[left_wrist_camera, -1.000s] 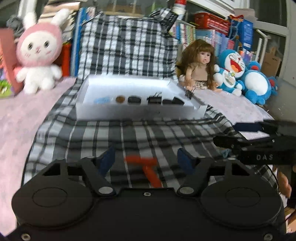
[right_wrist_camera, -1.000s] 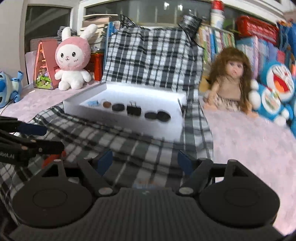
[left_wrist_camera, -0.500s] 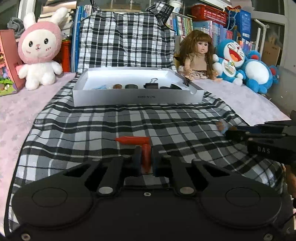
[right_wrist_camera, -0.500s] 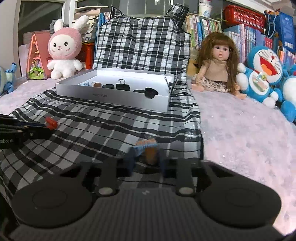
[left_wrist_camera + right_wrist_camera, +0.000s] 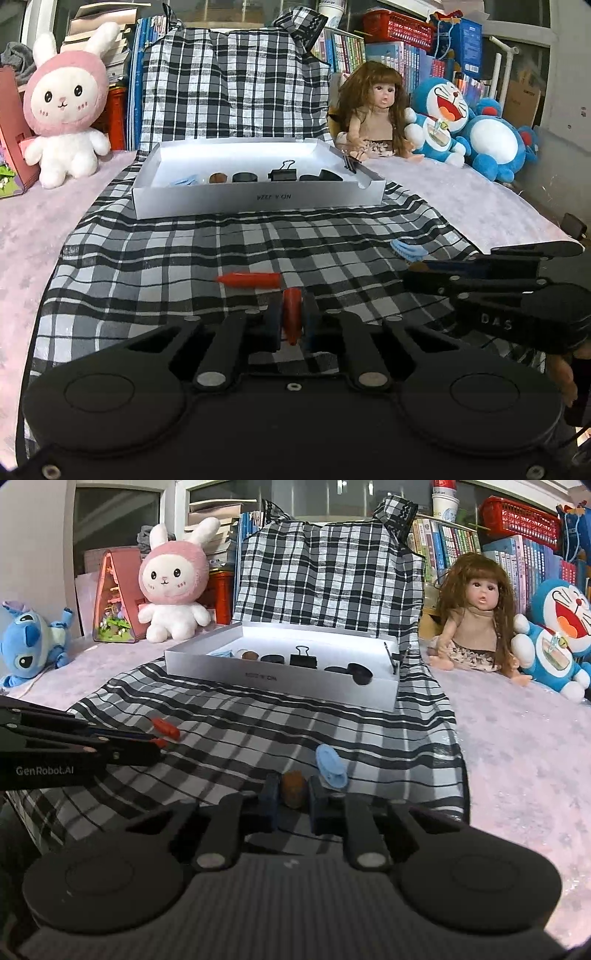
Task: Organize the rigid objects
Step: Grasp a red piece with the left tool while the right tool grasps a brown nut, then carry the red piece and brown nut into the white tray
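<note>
My left gripper (image 5: 292, 317) is shut on a red crayon-like stick (image 5: 292, 314), held just above the checked cloth (image 5: 166, 258). A second red stick (image 5: 249, 280) lies on the cloth just ahead of it. My right gripper (image 5: 291, 794) is shut on a small brown cylinder (image 5: 293, 788). A light blue clip (image 5: 330, 766) lies just right of its fingers. The white box (image 5: 258, 199) stands further back and holds a blue clip, a brown piece, black caps and a black binder clip (image 5: 283, 173).
A pink rabbit plush (image 5: 66, 110) sits at the back left, a doll (image 5: 373, 114) and blue cat plushes (image 5: 469, 125) at the back right. A blue plush (image 5: 29, 638) lies far left. Books and a checked bag (image 5: 236, 85) stand behind the box.
Both grippers went from open to shut, the left on the red stick and the right on the brown cylinder. Both have since lifted slightly and the views have steadied.
</note>
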The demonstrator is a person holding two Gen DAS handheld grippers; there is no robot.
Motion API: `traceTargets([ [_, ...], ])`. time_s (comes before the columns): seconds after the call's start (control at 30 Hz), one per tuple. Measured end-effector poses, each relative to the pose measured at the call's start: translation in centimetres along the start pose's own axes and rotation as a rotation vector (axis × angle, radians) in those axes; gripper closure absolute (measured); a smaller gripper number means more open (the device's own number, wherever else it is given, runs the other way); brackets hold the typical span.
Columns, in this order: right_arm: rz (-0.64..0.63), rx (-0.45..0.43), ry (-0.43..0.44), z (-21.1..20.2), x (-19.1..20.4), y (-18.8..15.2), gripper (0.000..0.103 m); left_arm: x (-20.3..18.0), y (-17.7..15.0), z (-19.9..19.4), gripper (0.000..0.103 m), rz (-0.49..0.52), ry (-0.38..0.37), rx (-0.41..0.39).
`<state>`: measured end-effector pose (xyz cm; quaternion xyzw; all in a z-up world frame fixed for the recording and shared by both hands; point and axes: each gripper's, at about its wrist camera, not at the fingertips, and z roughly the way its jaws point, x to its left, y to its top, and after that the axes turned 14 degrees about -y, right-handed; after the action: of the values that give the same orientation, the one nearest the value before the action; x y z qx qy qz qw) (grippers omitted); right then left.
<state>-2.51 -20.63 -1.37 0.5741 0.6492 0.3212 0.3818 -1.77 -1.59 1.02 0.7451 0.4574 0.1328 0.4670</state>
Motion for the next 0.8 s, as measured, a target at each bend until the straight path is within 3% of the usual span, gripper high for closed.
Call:
traceTargets([
  [0.8, 0.202, 0.056, -0.052, 4.3, -3.0, 6.8, 0.083, 5.9, 7.4, 1.6, 0.092, -0.132, 0.080, -0.040],
])
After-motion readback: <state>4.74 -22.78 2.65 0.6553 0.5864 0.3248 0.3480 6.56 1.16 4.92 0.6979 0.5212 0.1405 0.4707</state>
